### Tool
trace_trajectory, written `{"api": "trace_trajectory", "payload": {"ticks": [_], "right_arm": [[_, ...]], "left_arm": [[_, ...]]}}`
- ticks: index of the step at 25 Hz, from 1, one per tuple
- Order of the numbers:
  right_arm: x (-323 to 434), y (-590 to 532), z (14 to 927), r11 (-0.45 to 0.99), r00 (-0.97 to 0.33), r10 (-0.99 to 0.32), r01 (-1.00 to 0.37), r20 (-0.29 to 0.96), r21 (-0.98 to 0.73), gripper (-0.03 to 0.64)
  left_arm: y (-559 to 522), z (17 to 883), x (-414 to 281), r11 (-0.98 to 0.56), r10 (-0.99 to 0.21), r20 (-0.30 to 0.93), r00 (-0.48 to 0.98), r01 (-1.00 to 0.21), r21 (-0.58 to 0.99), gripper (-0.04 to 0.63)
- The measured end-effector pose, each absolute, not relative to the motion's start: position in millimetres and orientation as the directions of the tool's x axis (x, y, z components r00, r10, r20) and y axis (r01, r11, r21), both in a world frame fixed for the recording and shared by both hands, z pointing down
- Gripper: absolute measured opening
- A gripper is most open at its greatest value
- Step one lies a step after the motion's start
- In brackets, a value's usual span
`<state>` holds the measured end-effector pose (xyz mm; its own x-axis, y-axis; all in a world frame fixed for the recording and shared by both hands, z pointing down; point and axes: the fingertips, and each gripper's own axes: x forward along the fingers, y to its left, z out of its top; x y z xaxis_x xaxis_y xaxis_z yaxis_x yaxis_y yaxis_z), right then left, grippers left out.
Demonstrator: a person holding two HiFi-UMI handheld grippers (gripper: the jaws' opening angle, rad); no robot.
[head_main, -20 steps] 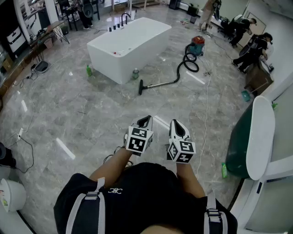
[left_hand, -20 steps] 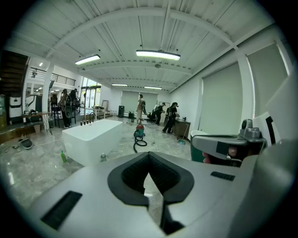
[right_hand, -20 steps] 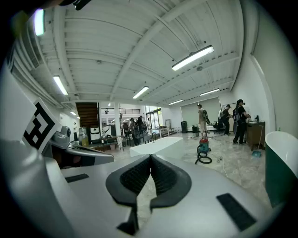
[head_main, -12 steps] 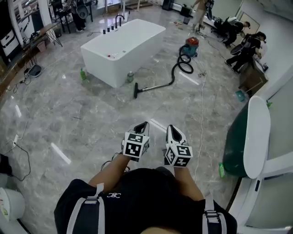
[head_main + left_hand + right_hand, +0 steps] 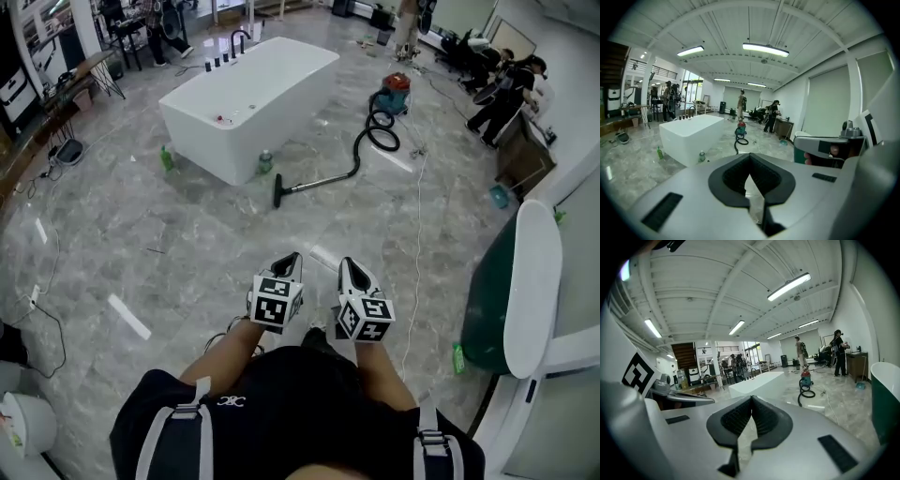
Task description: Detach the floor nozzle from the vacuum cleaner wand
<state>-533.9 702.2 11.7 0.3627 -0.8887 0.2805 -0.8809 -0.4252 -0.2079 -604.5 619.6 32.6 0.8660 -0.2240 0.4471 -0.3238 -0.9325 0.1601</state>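
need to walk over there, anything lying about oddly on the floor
Yes: the wand and nozzle lie on the floor by the tub, hose looped back to the vacuum. A green bottle and a second bottle stand beside it.

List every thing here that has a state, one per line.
left gripper, shut, empty
right gripper, shut, empty
floor nozzle, on the wand, resting on the floor
wand, lying on the floor
hose, coiled beside the vacuum cleaner
vacuum cleaner, upright
green bottle, upright
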Motion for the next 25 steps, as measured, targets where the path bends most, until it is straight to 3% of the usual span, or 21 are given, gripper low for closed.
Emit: {"api": "trace_trajectory", "payload": {"ticks": [9, 16, 25], "right_arm": [[-384, 645, -18, -0.38, 0.345, -0.916, -0.91, 0.205, -0.164, 0.014], [-272, 649, -5, -0.416, 0.376, -0.901, -0.89, 0.217, -0.187, 0.014], [-192, 646, 21, -0.402, 0.341, -0.904, -0.884, 0.258, -0.238, 0.014]], "left_arm": [[556, -3, -464, -0.923, -0.298, 0.394, 0.87, -0.368, 0.115, 0.0], [555, 3, -347, -0.941, -0.267, 0.408, 0.873, -0.327, 0.084, 0.0], [558, 29, -259, -0.943, -0.273, 0.466, 0.842, -0.331, 0.046, -0.002]]}}
